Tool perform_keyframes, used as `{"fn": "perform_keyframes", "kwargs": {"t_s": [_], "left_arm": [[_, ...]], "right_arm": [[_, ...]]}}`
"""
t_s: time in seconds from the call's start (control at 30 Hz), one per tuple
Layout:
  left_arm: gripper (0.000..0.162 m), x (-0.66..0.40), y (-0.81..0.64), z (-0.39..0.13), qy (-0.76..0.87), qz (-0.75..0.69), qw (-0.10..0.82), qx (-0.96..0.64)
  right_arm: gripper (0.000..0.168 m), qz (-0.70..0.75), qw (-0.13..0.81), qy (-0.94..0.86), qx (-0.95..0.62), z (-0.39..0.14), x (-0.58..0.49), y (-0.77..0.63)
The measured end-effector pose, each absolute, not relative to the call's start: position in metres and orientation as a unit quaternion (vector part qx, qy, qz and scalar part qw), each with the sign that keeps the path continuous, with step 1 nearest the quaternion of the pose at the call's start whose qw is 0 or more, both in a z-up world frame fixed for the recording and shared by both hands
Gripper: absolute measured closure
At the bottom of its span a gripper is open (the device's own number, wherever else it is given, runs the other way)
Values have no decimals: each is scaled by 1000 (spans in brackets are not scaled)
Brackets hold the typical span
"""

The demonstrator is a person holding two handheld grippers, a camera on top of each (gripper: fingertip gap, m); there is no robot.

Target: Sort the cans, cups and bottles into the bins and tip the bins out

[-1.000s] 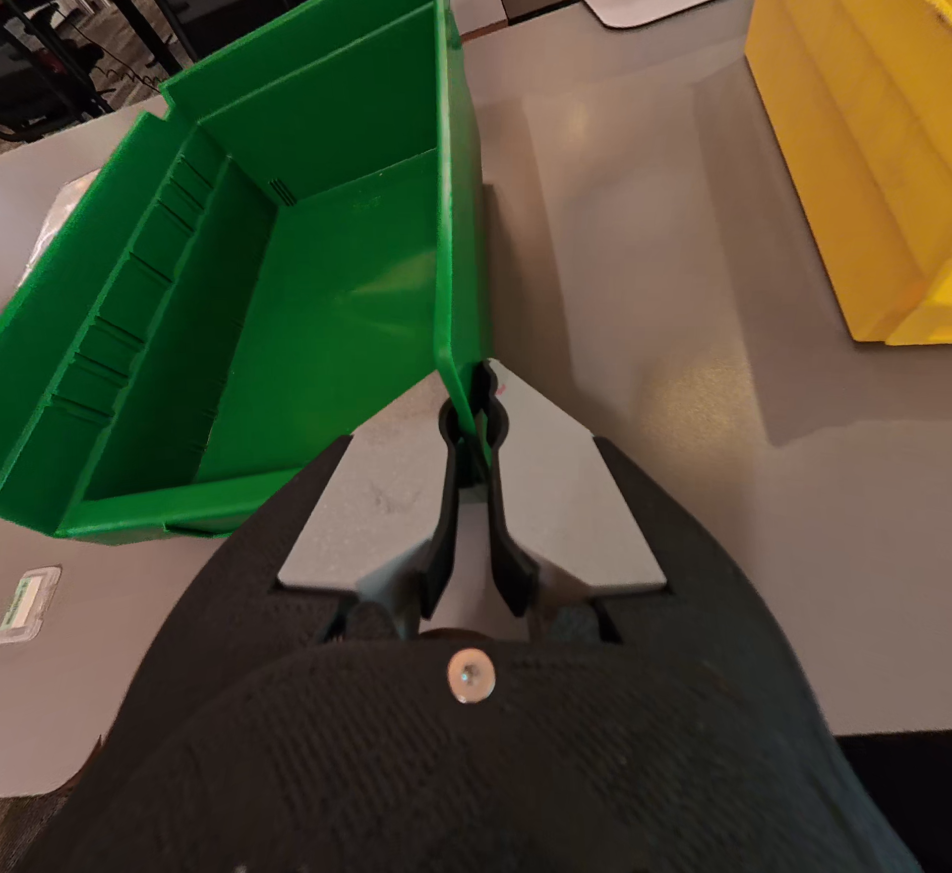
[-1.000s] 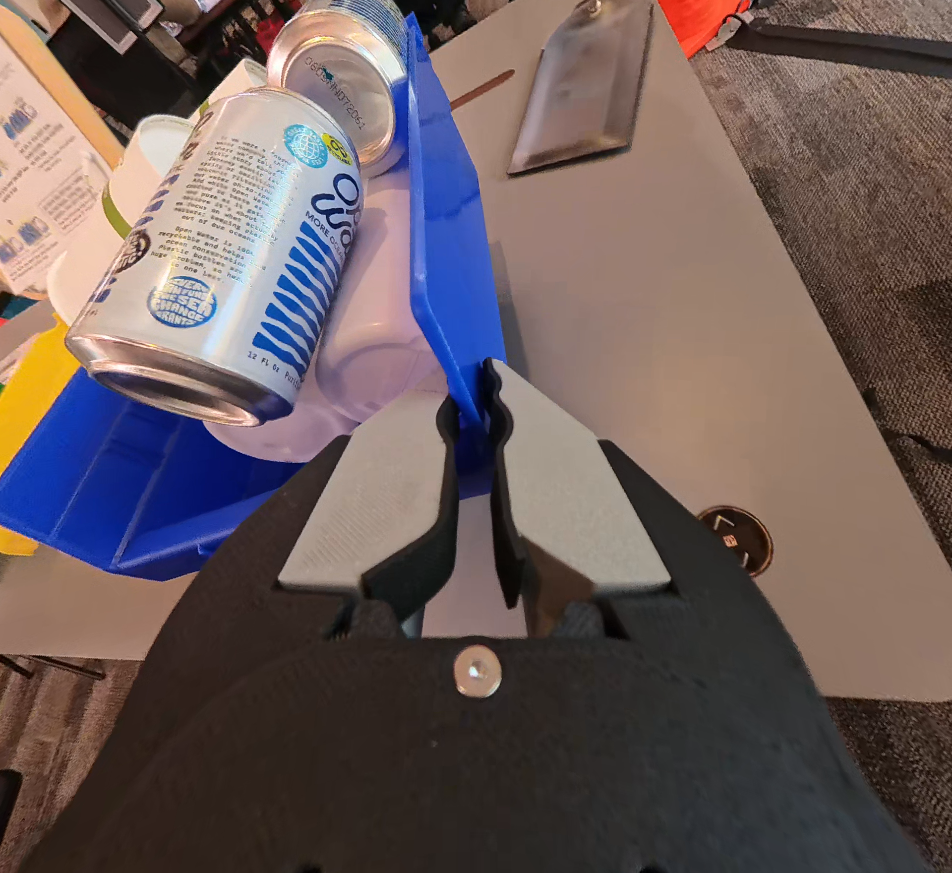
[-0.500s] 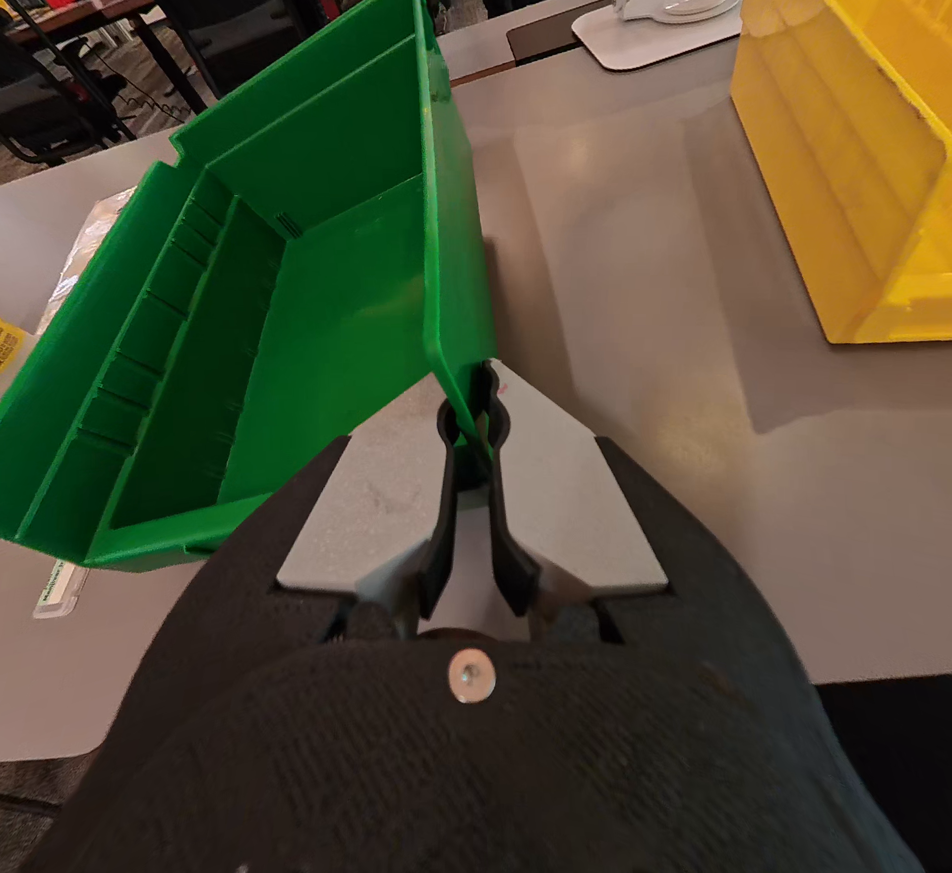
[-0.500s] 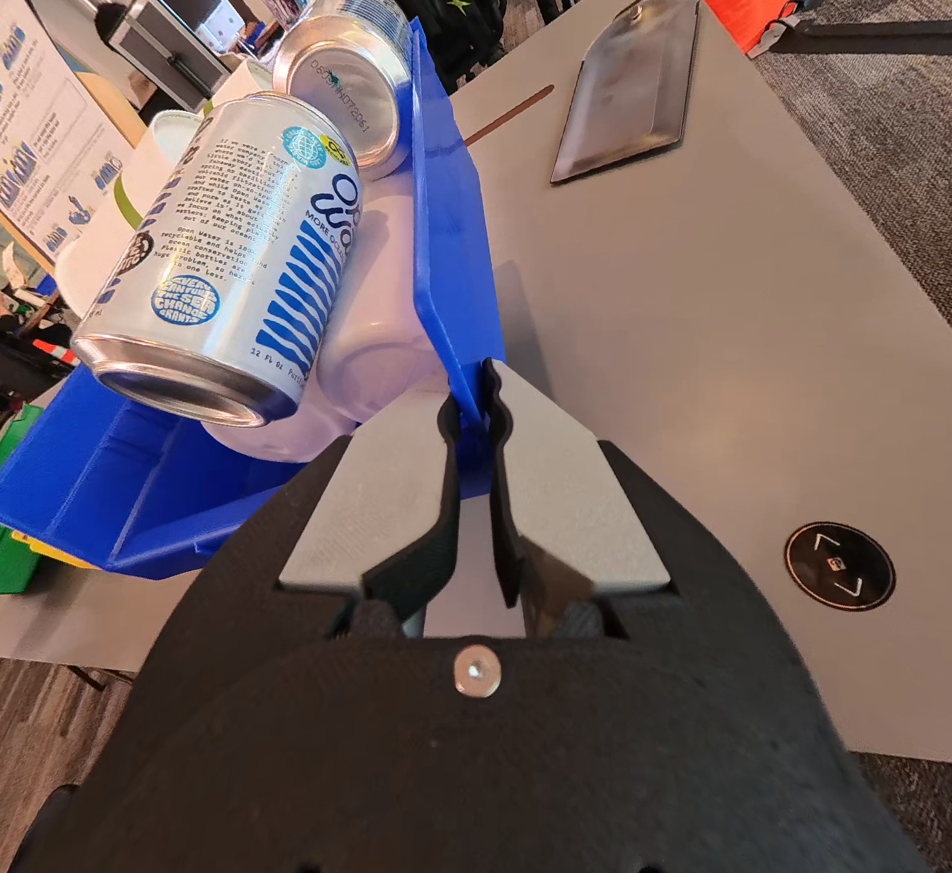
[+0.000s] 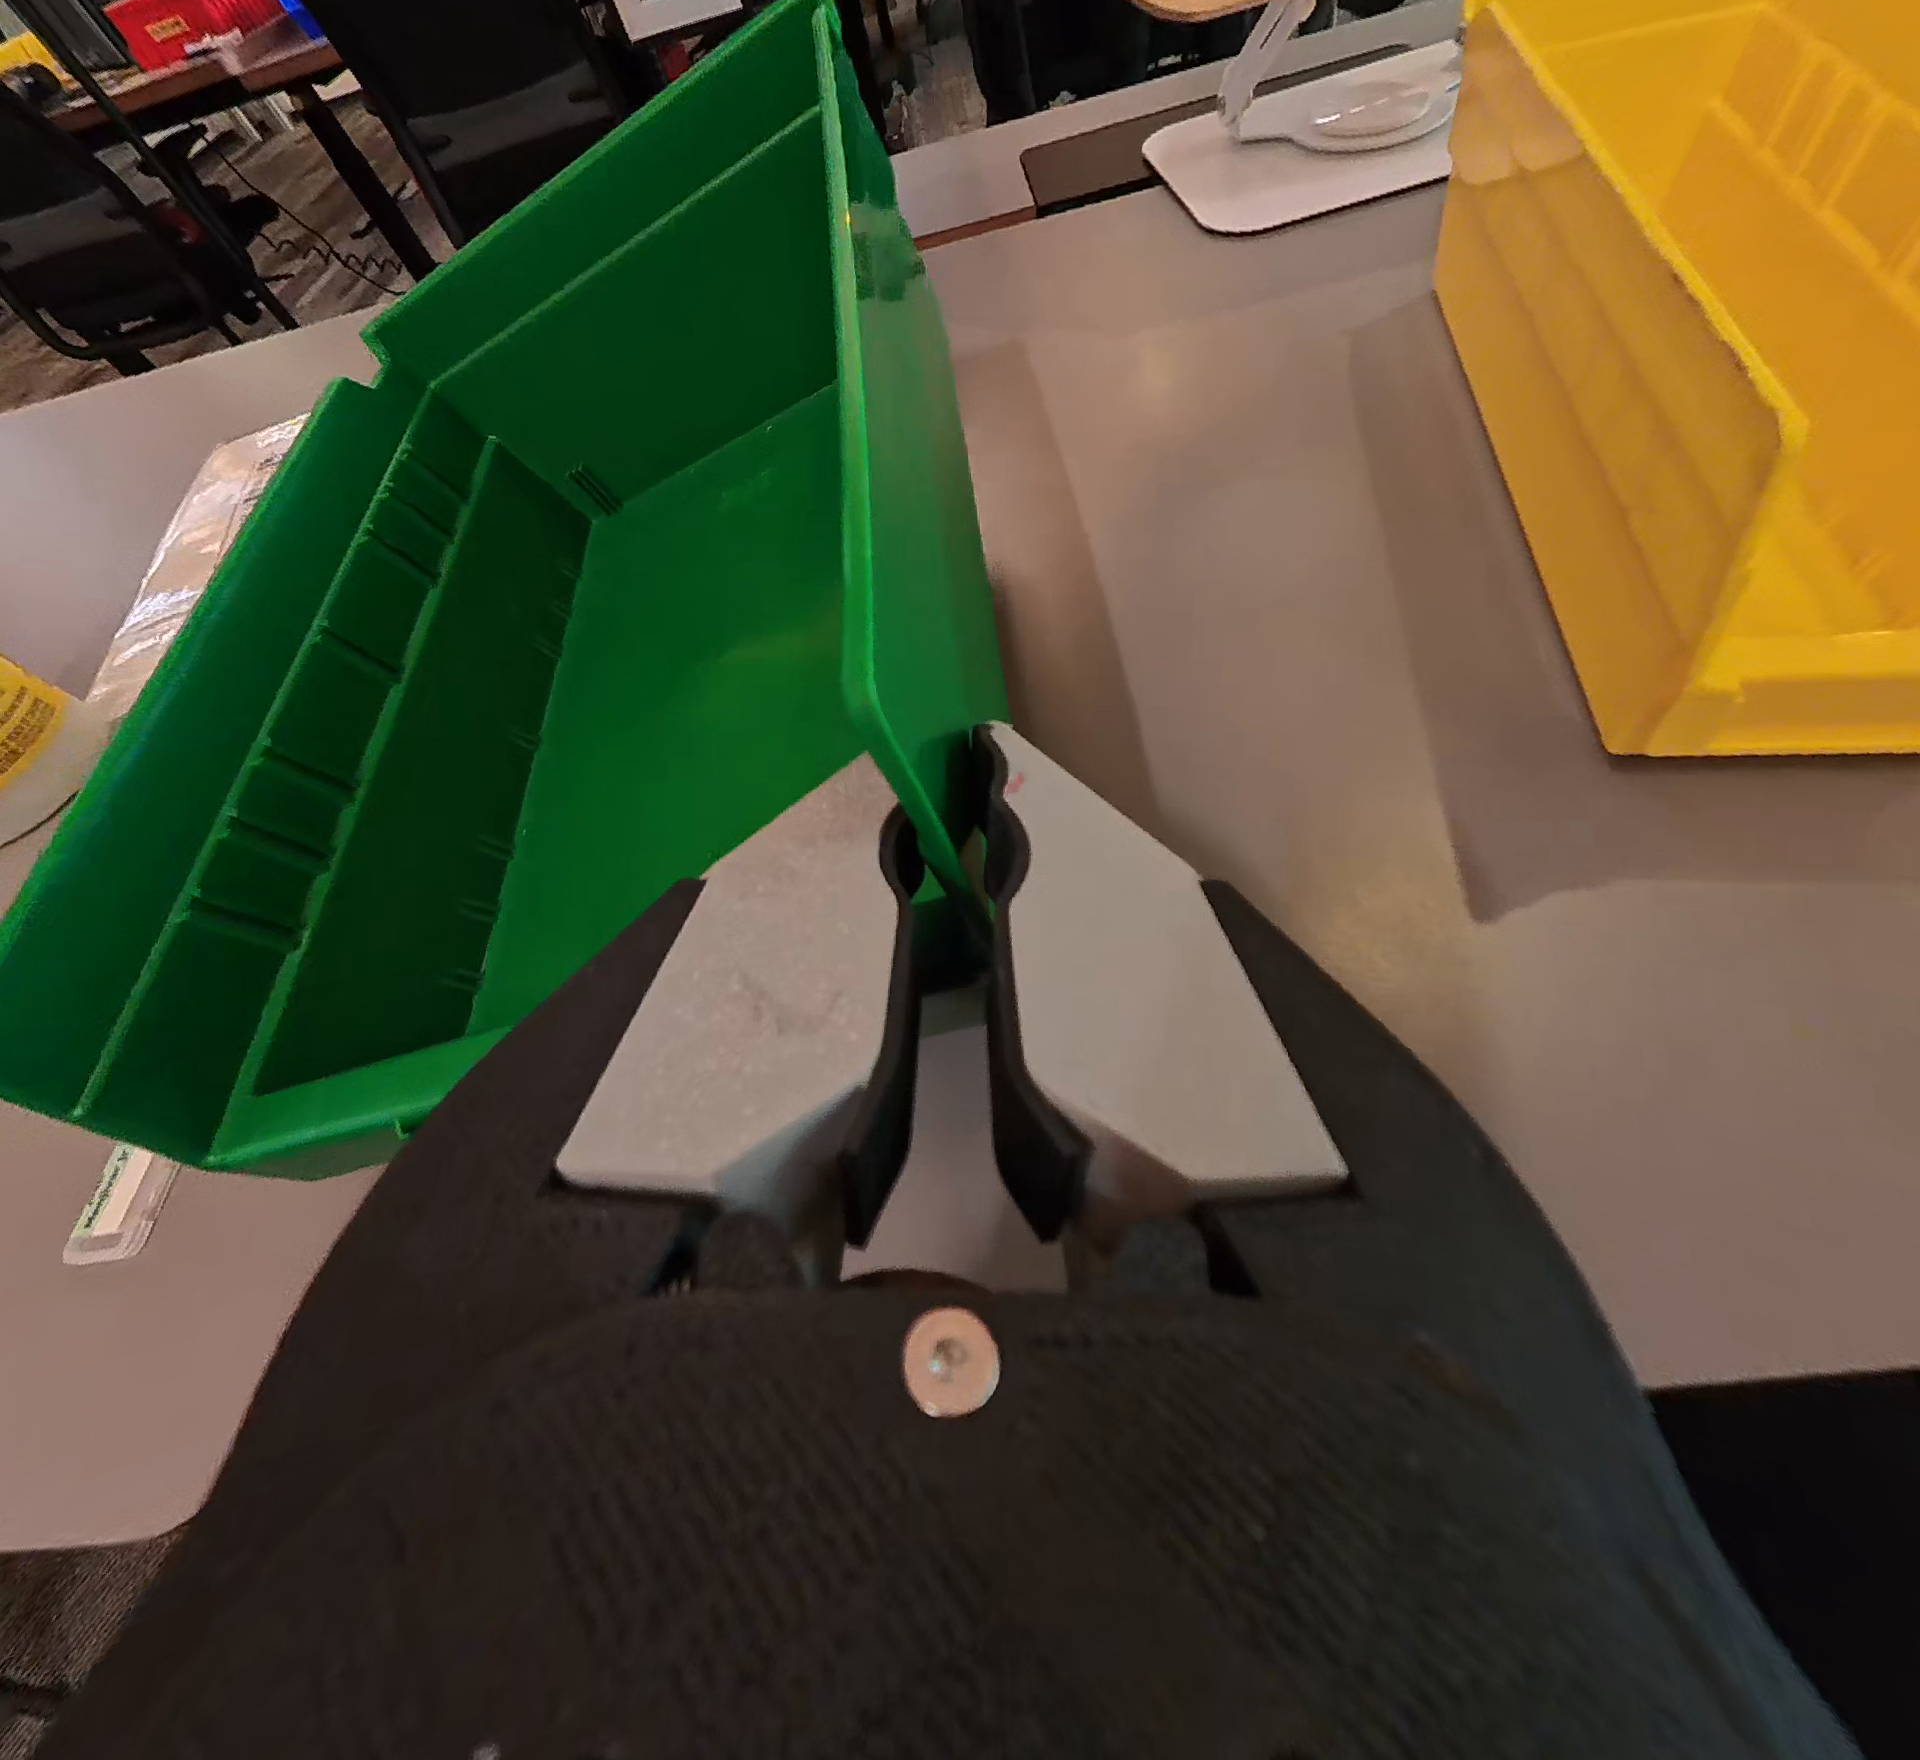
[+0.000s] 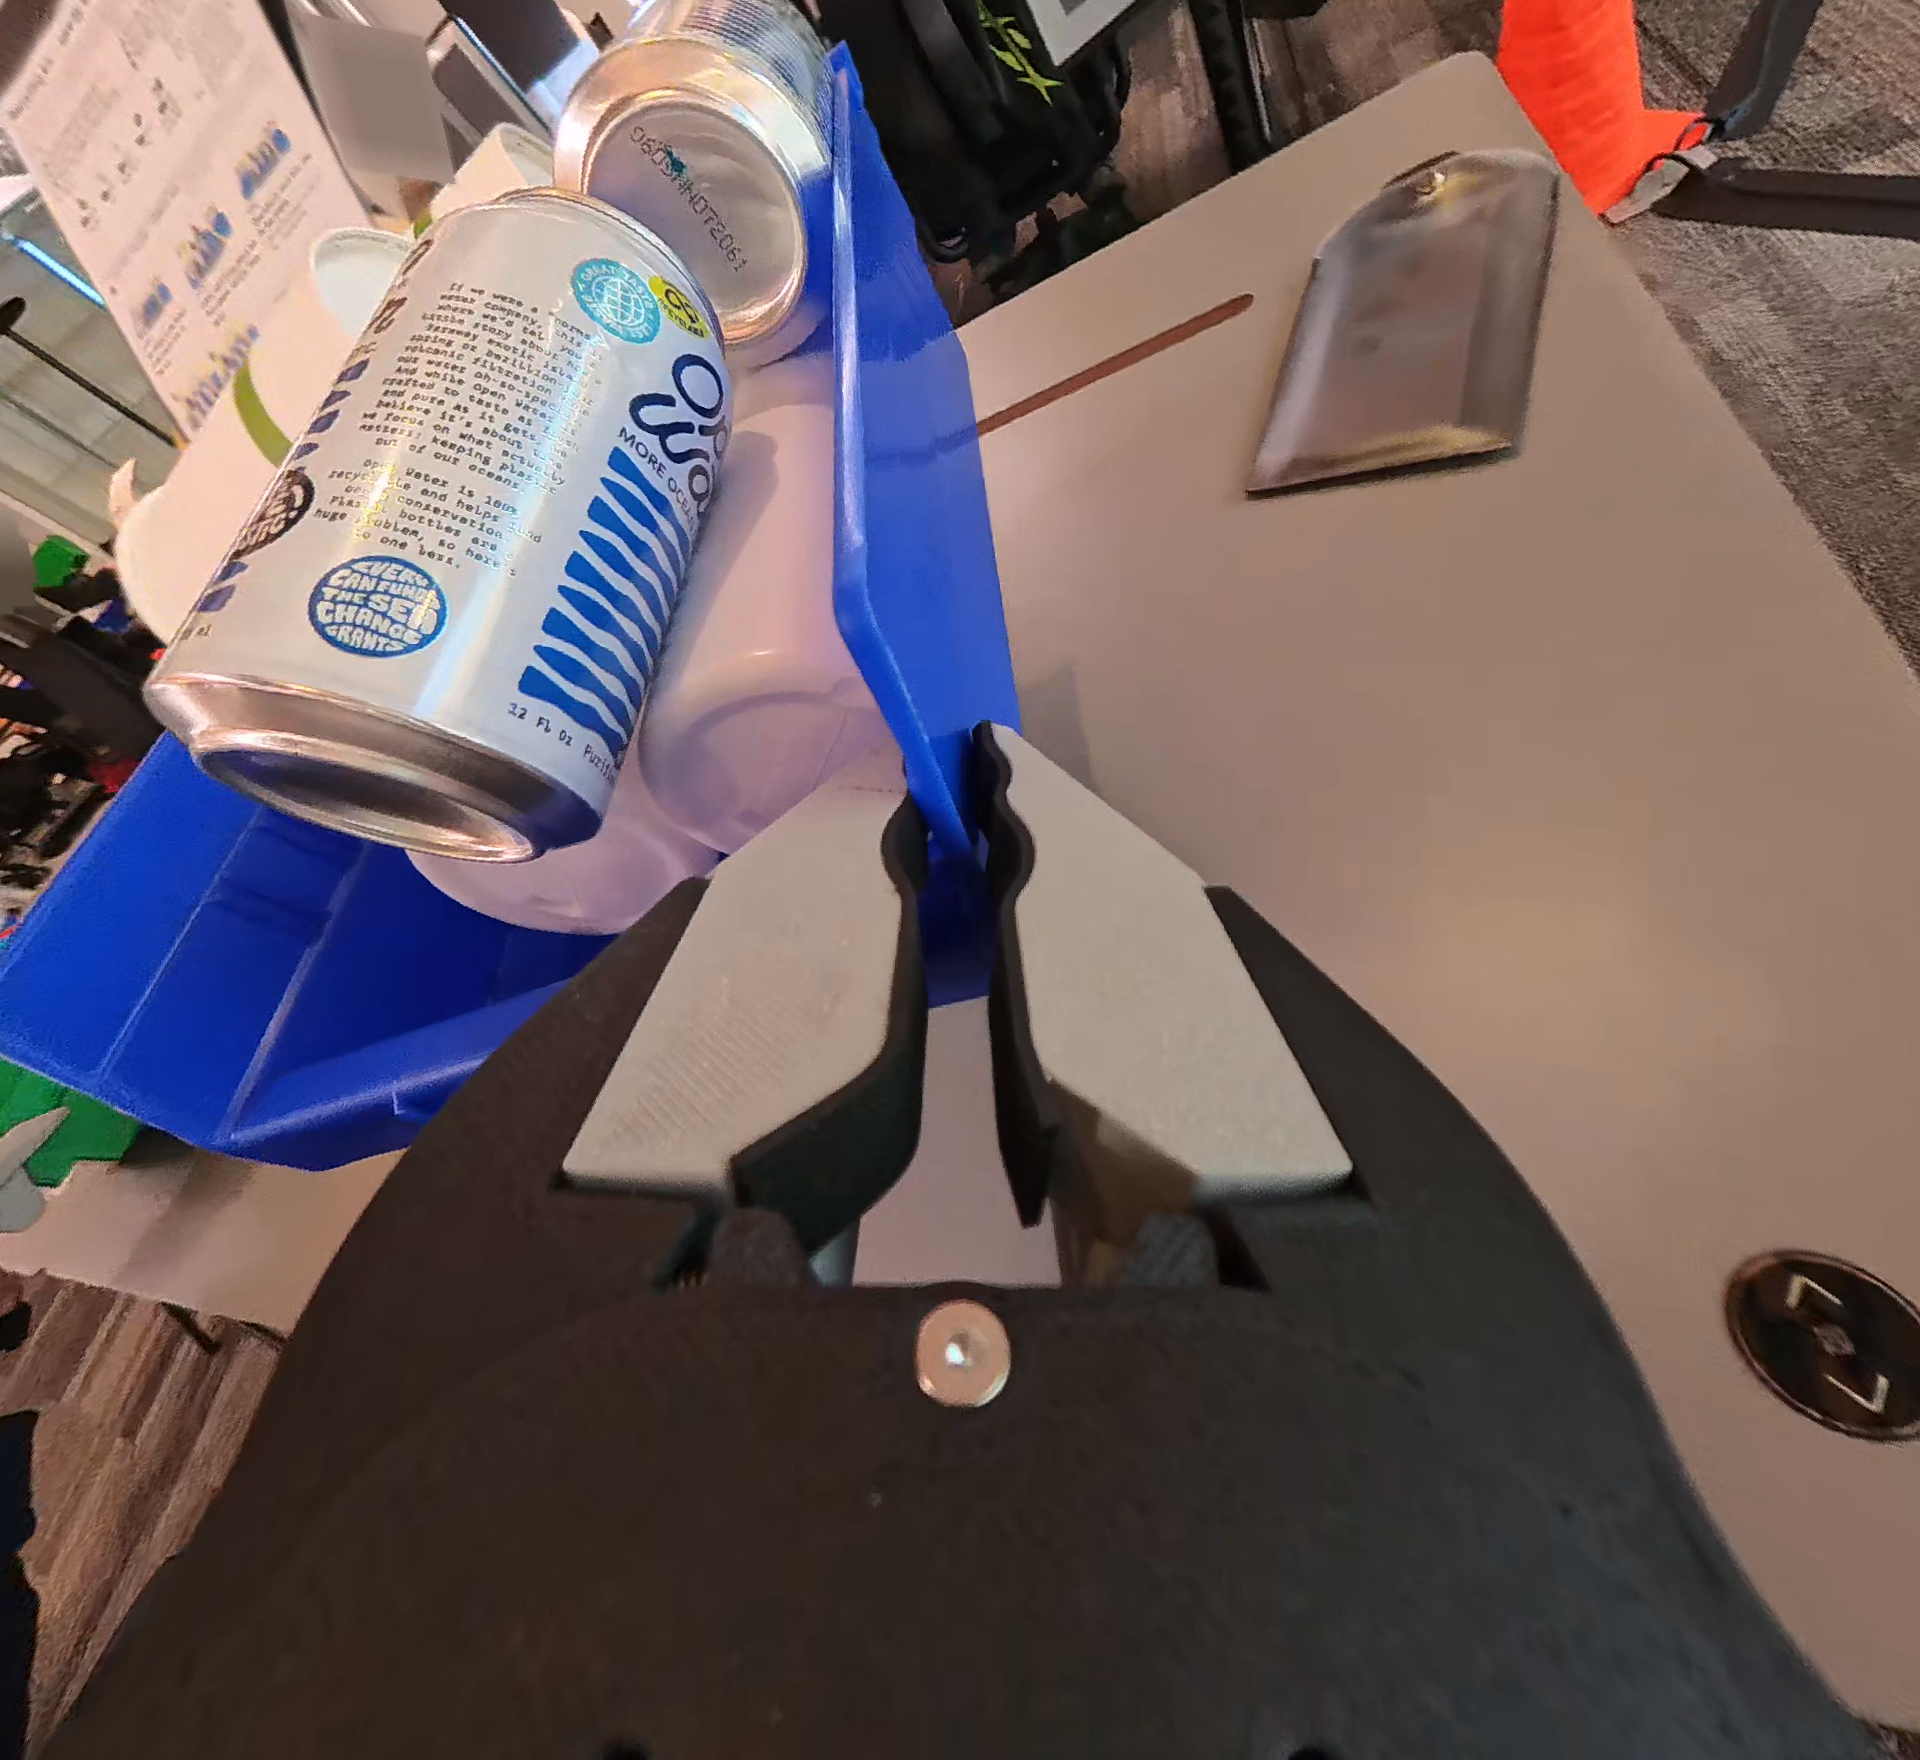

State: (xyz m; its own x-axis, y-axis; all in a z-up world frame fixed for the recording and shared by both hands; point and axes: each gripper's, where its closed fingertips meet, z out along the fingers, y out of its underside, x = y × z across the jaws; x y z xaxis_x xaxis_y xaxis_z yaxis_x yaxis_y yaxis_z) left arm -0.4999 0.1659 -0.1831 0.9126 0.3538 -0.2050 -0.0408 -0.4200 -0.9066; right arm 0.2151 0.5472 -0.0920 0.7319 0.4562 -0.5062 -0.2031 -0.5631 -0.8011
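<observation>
Both bins have tipped further up since a second ago: the left gripper [image 5: 954, 863] pinches the empty green bin's [image 5: 665, 671] wall, the right gripper [image 6: 956, 853] the blue bin's [image 6: 914, 515]. Two cans [image 6: 457, 526] lie over a white bottle [image 6: 748, 702], perhaps beside cups. A yellow bin [image 5: 1662, 422] sits apart on the grey table [image 5: 1247, 567]; an orange cone [image 6: 1569, 17] stands on carpet.

Left wrist view: close behind the left gripper [image 5: 954, 837], facing down across the grey table [image 5: 1247, 567]. Right wrist view: equally close behind the right gripper [image 6: 956, 827], tilted (horizon slanting). Shared: only that table.
</observation>
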Motion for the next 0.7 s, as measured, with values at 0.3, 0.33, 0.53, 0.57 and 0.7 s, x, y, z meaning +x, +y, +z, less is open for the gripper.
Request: {"fn": "perform_keyframes", "kwargs": {"t_s": [0.3,0.33,0.53,0.57,0.7], "left_arm": [[158,-492,141,-162,-94,197,545,-809],[158,-492,136,-158,-94,200,547,-808],[158,-488,111,-140,-89,218,554,-798],[158,-488,107,-137,-89,219,557,-796],[158,-489,89,-127,-85,228,564,-789]], "right_arm": [[165,394,455,-120,-790,-66,145,535],[165,398,454,-125,-787,-63,135,533],[165,425,443,-156,-774,-47,71,518],[165,430,440,-161,-772,-45,59,514],[165,448,428,-183,-763,-36,5,497]]}}
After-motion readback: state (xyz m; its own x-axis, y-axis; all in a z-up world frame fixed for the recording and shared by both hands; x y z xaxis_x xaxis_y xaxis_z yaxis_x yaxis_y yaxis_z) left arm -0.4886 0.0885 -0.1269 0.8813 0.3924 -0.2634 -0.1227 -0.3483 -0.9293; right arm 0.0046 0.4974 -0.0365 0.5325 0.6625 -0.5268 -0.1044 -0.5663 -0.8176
